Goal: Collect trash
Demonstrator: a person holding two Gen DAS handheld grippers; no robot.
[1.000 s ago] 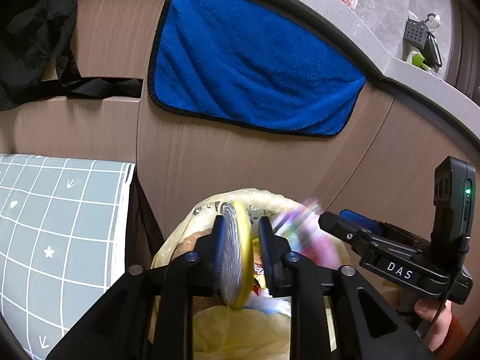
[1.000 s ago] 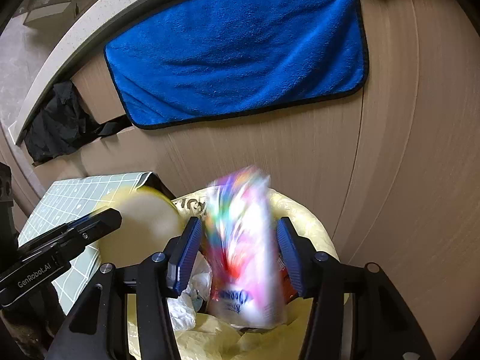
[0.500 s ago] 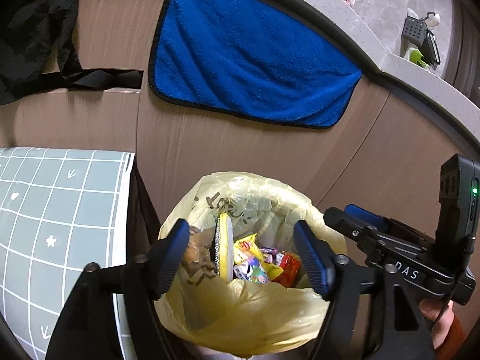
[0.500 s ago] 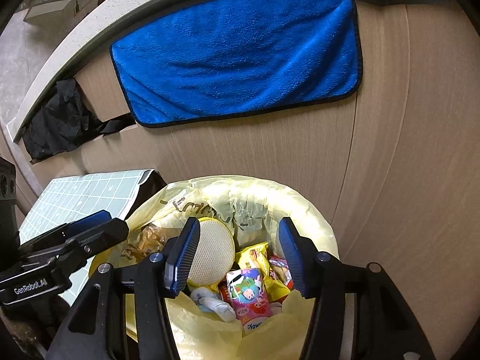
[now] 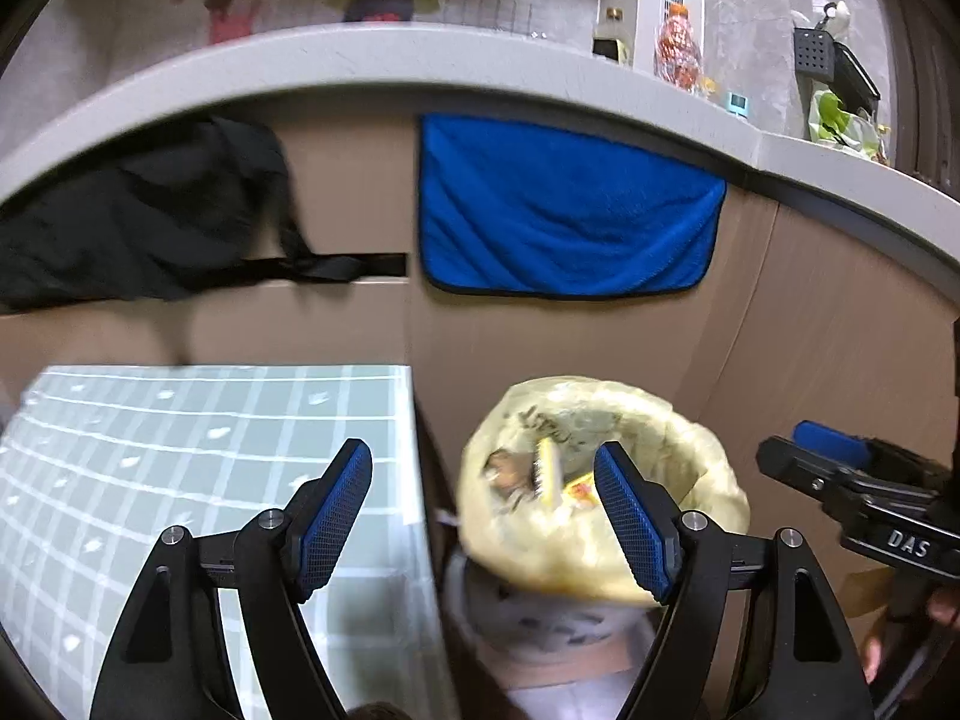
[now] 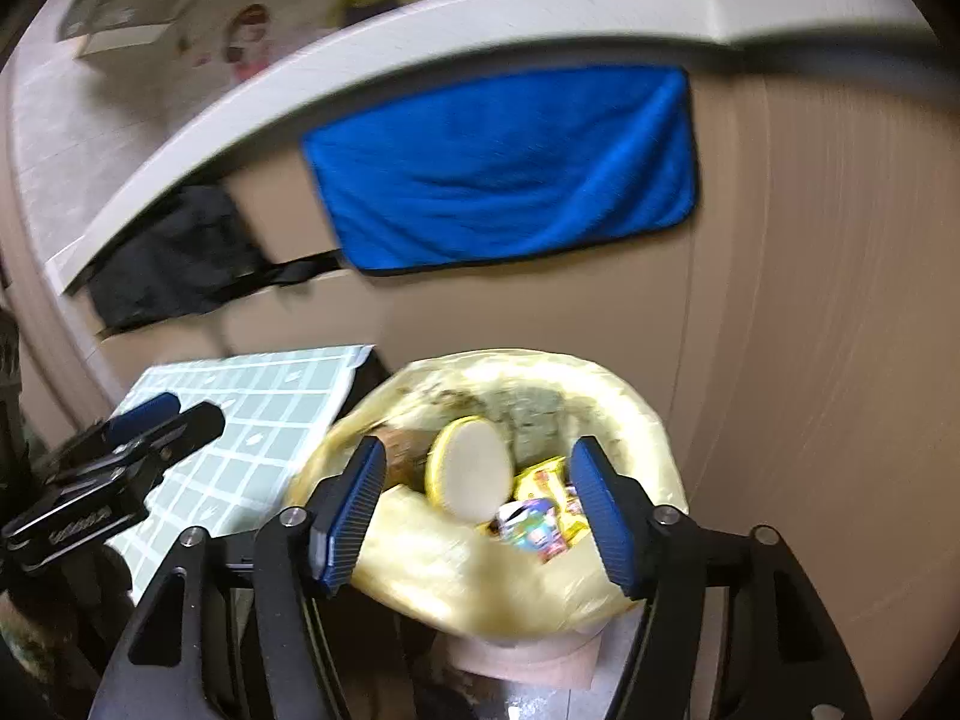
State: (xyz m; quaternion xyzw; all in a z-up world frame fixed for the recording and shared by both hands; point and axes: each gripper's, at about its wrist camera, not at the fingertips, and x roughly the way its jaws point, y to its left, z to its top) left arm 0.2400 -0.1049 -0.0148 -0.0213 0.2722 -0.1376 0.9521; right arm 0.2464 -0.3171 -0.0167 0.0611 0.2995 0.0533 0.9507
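Observation:
A bin lined with a yellow bag (image 5: 690, 450) (image 6: 630, 414) stands on the floor against the wooden cabinet. Inside it lie a round yellow scouring pad (image 6: 471, 468) (image 5: 547, 471), a colourful snack wrapper (image 6: 534, 528) and other packets. My left gripper (image 5: 480, 447) is open and empty, hovering above the bin's left rim and the table edge. My right gripper (image 6: 478, 444) hangs above the bin's near side; its jaws are opening and hold nothing. Both views are blurred by motion.
A table with a pale green checked cloth (image 5: 180, 450) (image 6: 270, 396) stands left of the bin. A blue towel (image 5: 570, 222) (image 6: 510, 174) and a black cloth (image 5: 138, 228) hang from the counter (image 5: 480, 54). A person's hand (image 5: 936, 606) shows at the right edge.
The left gripper let go of the round pad and the right let go of the wrapper; both now lie in the bag. Both grippers opened wide and drew back and up.

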